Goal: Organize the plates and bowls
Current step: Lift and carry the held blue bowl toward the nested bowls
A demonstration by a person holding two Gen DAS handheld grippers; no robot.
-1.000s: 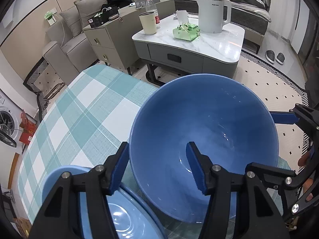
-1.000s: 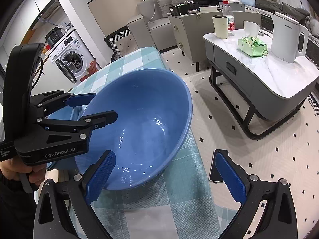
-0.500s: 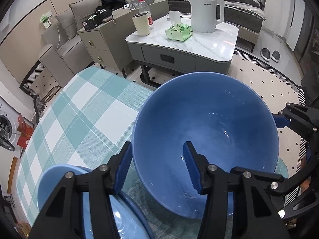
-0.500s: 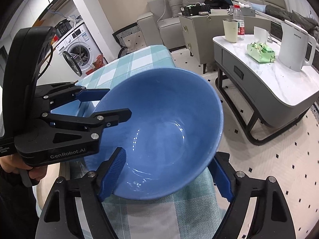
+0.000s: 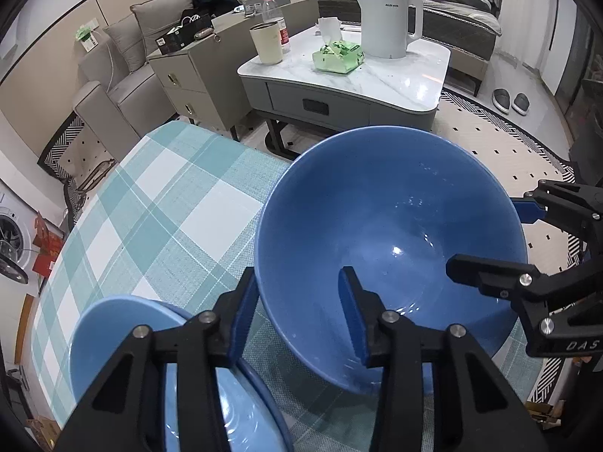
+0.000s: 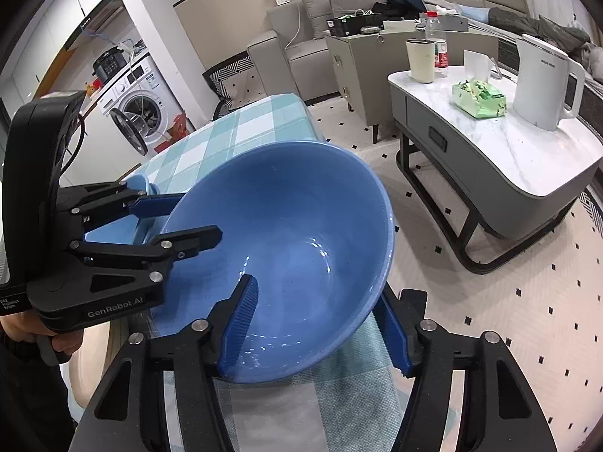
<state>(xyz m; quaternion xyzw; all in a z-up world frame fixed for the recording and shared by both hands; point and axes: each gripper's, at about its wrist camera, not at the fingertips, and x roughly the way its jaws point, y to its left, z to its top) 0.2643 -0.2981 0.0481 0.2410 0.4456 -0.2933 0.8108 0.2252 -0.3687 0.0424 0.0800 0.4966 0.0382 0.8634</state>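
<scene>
Two grippers straddle the big blue bowl (image 5: 392, 248) at frame centre, and we see both sets of jaws have just been closing on its rim. The left gripper (image 5: 297, 316) brackets the near-left rim; the right gripper (image 6: 320, 324) brackets the near-right rim. We cannot tell whether the pads press yet. A smaller blue bowl (image 5: 124, 342) sits lower left on the checked tablecloth (image 5: 150, 218). Farther up, the white kettle (image 5: 384, 22).

Both grippers angle steeply downward, left gripper (image 5: 297, 312) and right gripper (image 6: 320, 324), fingers just closing across a bowl (image 5: 392, 248) rim, seemingly pressing it.
</scene>
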